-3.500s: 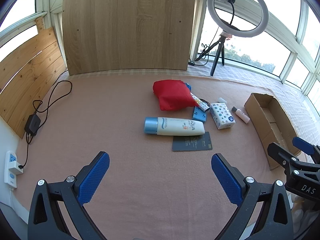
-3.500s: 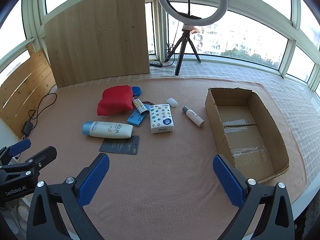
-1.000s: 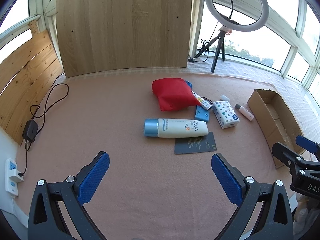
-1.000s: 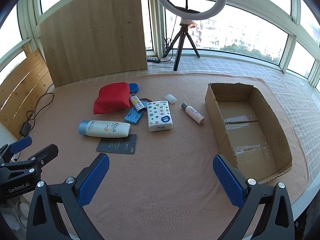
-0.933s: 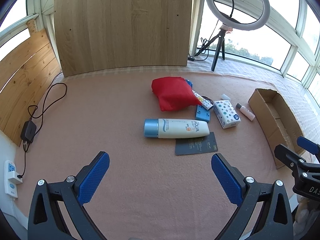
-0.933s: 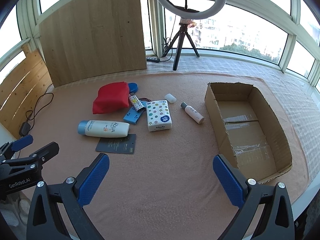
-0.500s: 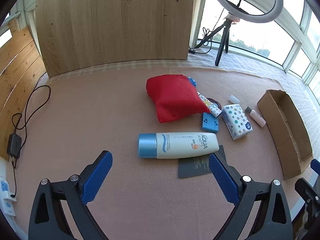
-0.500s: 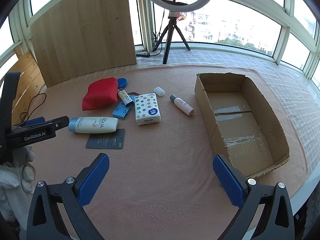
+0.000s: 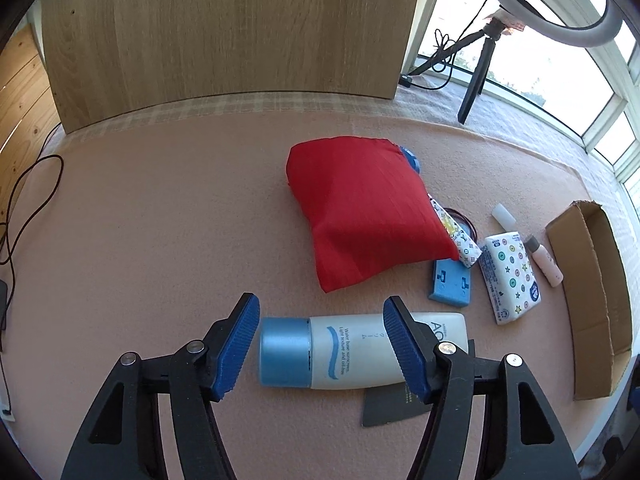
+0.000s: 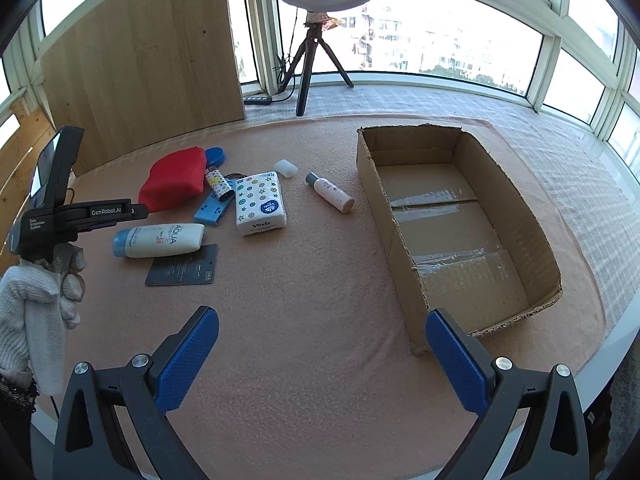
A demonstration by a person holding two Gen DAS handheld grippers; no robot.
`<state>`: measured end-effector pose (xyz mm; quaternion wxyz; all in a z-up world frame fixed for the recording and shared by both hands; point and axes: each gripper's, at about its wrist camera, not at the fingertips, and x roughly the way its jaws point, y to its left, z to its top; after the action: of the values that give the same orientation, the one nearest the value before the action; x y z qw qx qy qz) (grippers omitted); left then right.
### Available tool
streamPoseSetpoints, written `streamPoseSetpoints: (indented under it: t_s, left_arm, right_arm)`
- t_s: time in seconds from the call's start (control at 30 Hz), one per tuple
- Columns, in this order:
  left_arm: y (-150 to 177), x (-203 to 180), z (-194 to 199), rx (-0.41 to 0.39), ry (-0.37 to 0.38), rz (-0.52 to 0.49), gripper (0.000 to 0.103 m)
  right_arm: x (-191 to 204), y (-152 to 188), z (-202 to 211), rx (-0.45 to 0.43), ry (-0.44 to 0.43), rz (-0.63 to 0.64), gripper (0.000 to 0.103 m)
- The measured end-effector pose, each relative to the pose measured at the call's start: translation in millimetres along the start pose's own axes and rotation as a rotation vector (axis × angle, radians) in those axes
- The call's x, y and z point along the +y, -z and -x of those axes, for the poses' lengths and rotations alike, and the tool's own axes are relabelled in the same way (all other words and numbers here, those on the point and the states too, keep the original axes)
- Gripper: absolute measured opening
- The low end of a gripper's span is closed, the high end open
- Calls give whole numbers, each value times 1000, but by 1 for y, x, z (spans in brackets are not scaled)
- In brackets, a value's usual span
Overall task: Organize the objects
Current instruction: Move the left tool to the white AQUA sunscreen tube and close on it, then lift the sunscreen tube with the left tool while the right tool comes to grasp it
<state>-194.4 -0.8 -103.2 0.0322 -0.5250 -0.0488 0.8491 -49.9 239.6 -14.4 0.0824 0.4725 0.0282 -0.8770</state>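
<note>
Sunscreen tube (image 9: 360, 350) lies on its side on the pink-covered counter (image 9: 160, 240), blue cap to the left, its tail end resting on a dark card (image 10: 184, 266). The left gripper (image 9: 320, 344) is held low over it with its jaws apart, one blue pad beside the cap and the other across the white body; neither pad can be seen pressing on the tube. In the right wrist view a white-gloved hand (image 10: 36, 300) carries this gripper at the left edge of the counter.

Behind the tube sits a red pouch (image 9: 364, 212), with a blue round lid (image 10: 215, 155) showing past its far corner. A small patterned tube (image 10: 219, 184) lies against the pouch's right side and rests over a flat blue piece (image 9: 451, 282). Just right of that is a tissue pack (image 10: 260, 204) printed with stars and circles. A small white cap (image 10: 286, 168) lies beyond the pack, and a small white bottle (image 10: 331, 193) with a grey top lies on its side between the pack and the box.

The cardboard box (image 10: 404, 240) stands open on the right part of the counter, taped along its floor, with nothing visible inside.

The right gripper (image 10: 322, 356) hovers above bare counter in the foreground, jaws wide apart and holding nothing, its right pad near the box's near corner.

A ring light on a tripod (image 10: 312, 52) stands by the windows at the back, beside a leaning wooden board (image 9: 224, 28).
</note>
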Motion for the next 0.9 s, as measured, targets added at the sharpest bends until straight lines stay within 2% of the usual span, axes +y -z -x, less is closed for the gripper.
streamPoseSetpoints:
  t_s: [0.1, 0.23, 0.4, 0.73, 0.9]
  left_arm:
    - [-3, 2, -12, 22, 0, 2, 66]
    - [-4, 8, -24, 57, 12, 10, 58]
    - [3, 18, -25, 74, 48, 45, 56]
    - [50, 30, -10, 91, 72, 97, 56]
    - [75, 33, 7, 78, 50, 117, 56]
  right_arm:
    - [-5, 2, 0, 4, 9, -7, 102]
    - [-13, 3, -1, 8, 17, -19, 102]
    - [-13, 1, -3, 11, 10, -19, 102]
    - [10, -7, -7, 3, -38, 43, 102]
    - [18, -8, -11, 10, -57, 61, 102]
